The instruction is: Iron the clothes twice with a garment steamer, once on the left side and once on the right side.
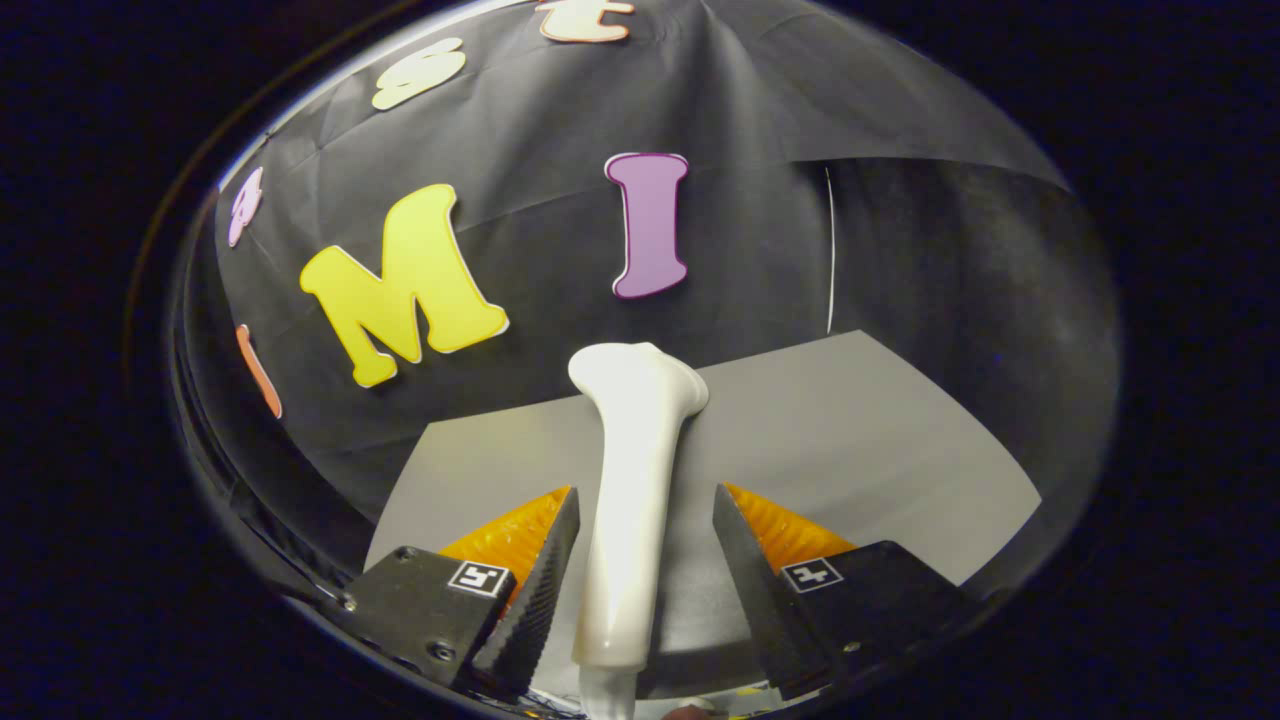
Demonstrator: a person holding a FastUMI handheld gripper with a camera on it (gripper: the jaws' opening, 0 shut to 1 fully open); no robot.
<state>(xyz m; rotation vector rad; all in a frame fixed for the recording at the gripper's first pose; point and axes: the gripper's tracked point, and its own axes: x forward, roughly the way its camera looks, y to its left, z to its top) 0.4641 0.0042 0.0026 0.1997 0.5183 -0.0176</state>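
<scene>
A white garment steamer (632,470) lies lengthwise between my fingers, with its flared head pointing away toward the booth wall and its handle running back toward me. My gripper (645,490) is open around the handle. The left finger (545,580) stands very close to the handle, perhaps touching it. A clear gap separates the right finger (745,570) from the handle. The steamer rests over a grey table (850,440). A thin white cord end (607,695) shows at the handle's near end.
The grey table ends just beyond the steamer's head, where the black cloth wall (760,250) rises. A thin white line (830,250) hangs down the wall to the right of the steamer. Bare grey surface spreads to both sides of the fingers.
</scene>
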